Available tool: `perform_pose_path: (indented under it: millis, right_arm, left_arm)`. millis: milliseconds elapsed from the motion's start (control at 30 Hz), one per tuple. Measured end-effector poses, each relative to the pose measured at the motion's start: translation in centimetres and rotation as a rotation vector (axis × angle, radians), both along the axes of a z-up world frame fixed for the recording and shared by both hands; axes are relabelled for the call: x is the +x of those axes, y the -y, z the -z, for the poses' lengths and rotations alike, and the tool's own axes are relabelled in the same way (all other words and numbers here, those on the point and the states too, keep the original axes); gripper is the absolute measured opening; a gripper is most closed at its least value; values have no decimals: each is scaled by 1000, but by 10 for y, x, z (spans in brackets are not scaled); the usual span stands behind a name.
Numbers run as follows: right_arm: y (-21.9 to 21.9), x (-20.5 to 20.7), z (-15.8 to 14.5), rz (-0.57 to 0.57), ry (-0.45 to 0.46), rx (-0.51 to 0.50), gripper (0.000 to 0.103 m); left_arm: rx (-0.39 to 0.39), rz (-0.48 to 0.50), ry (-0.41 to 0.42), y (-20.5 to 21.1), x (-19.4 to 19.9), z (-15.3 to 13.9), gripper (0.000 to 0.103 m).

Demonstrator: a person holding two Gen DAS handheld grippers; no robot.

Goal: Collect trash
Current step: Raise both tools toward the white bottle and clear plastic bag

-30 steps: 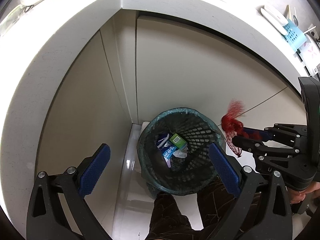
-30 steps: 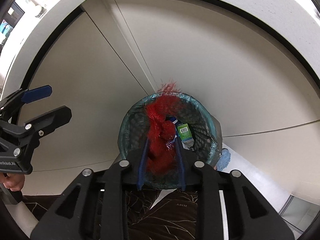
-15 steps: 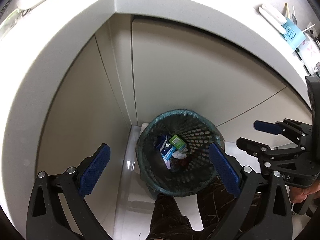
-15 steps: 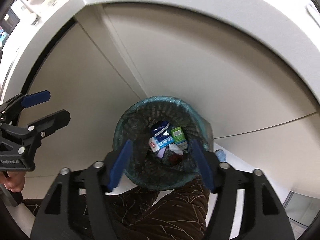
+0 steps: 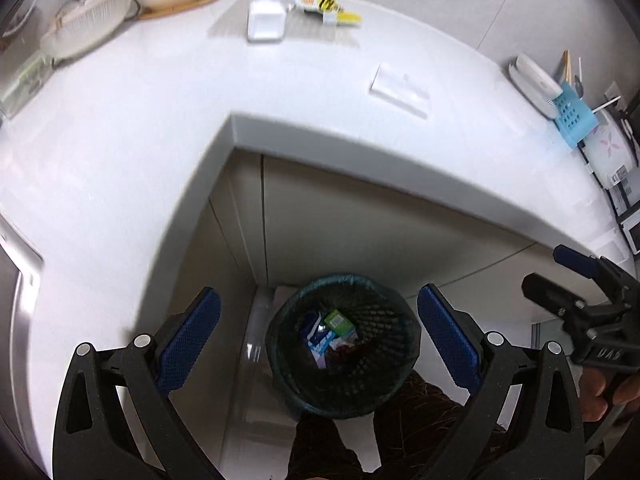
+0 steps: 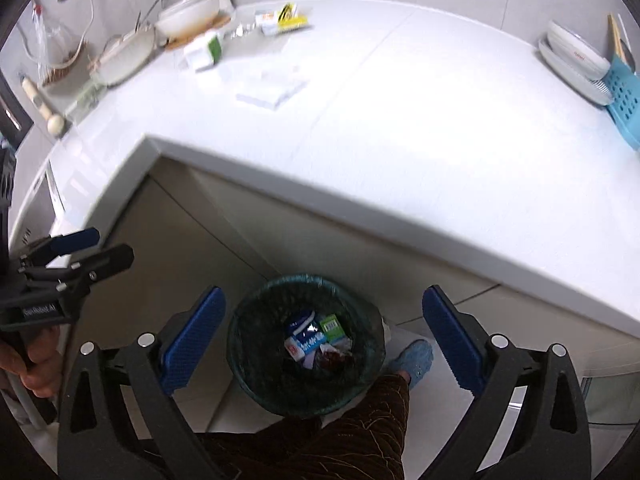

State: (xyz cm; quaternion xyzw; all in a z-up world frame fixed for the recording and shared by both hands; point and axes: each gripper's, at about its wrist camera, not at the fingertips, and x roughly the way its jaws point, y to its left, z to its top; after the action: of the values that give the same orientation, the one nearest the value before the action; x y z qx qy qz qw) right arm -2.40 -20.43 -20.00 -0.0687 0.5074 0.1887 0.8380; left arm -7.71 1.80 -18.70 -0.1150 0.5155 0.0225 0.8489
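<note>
A dark mesh bin (image 5: 348,279) (image 6: 296,279) with a green liner stands on the floor below the white counter. Inside lie a green carton (image 5: 339,320), a blue-white packet (image 6: 306,342) and a red net (image 6: 332,356). High above it, my left gripper (image 5: 318,294) is open and holds nothing. My right gripper (image 6: 323,294) is beside it, its jaws opening wide with nothing between them. On the counter lie a white box (image 5: 266,22), yellow wrappers (image 5: 328,8), a white sheet (image 5: 400,88) and a green-white carton (image 6: 204,52).
Bowls (image 6: 188,18) and a colander stand at the counter's back left. Plates (image 6: 576,60) and a blue basket (image 5: 574,114) sit at the right. A person's brown trouser leg (image 6: 360,432) and blue slipper (image 6: 414,358) are next to the bin.
The right gripper opened and the red net dropped into the bin. Both grippers then rose, bringing the countertop into view.
</note>
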Motion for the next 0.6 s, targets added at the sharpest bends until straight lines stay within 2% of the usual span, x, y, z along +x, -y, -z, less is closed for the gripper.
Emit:
perform_pose_path:
  millis: [167, 600]
  right_arm:
    - [8, 11, -31, 42, -11, 31, 95]
    - [1, 48, -66, 108, -2, 18, 95]
  left_arm:
    - [28, -9, 12, 0, 5, -18, 97]
    - [44, -98, 6, -24, 40, -60, 97]
